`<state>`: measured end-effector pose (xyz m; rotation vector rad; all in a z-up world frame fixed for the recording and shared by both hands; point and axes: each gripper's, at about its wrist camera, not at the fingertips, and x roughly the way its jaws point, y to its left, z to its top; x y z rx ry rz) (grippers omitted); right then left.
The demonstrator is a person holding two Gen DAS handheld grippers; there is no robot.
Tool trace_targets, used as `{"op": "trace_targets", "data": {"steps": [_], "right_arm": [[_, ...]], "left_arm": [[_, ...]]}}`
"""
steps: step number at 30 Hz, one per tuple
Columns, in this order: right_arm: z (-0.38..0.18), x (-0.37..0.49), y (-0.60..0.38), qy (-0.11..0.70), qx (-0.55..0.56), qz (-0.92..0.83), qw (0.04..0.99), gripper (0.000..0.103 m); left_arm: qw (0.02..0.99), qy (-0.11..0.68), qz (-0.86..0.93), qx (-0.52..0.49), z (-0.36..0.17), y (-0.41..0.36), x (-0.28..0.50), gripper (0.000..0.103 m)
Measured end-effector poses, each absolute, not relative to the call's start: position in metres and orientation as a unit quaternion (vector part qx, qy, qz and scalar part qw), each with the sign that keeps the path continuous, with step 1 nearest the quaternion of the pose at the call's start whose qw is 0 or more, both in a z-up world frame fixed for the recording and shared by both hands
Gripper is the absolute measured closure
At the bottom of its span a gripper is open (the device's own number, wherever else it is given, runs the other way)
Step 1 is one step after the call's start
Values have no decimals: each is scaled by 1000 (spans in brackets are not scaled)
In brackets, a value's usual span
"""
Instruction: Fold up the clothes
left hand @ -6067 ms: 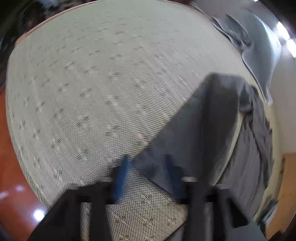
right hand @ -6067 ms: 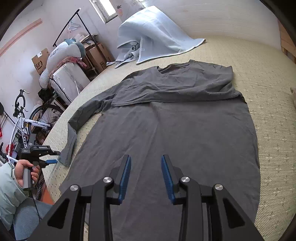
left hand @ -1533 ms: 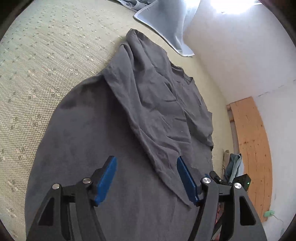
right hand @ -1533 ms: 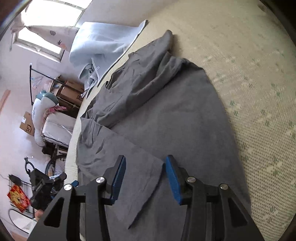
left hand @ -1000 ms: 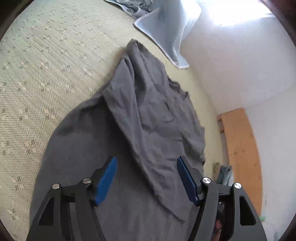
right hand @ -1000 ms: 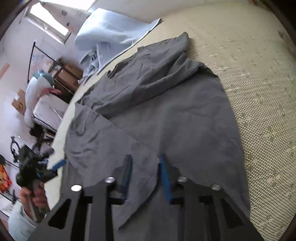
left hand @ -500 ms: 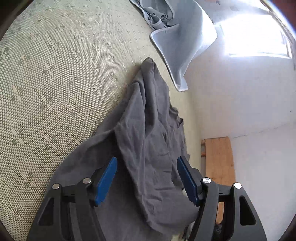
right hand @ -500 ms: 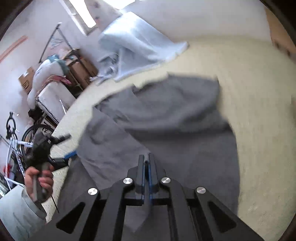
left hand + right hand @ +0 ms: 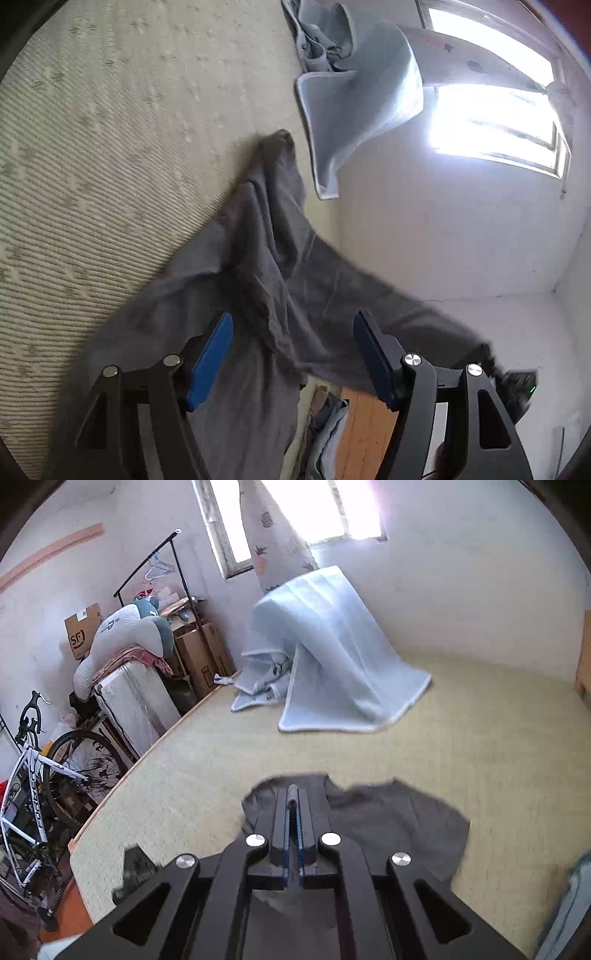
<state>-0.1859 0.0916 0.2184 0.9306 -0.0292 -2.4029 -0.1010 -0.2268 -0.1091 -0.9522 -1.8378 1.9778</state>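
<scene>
Right gripper jaws clamp grey shirt sleeve, stretched rightward; left gripper jaws wide, empty.

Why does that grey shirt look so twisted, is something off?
Yes, it looks askew: the grey shirt is bunched and rumpled on the mat, not flat. One strip stretches up to the right tool, shut on it. The left tool gapes open.
</scene>
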Motion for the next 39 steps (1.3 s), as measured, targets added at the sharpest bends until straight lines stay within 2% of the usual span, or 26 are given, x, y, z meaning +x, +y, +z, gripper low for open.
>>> {"op": "trace_targets", "data": {"steps": [13, 25, 30, 39], "right_arm": [[307, -201, 31, 16, 304, -911, 278, 103], [330, -204, 1, 18, 302, -911, 279, 103], [335, -207, -5, 17, 302, -911, 278, 103], [330, -208, 8, 33, 308, -912, 268, 103]], "left_arm": [[160, -674, 651, -311, -122, -214, -135, 32], [142, -743, 609, -239, -139, -189, -152, 32], [116, -729, 630, -241, -128, -181, -165, 31], [74, -759, 622, -176, -130, -213, -179, 31]]}}
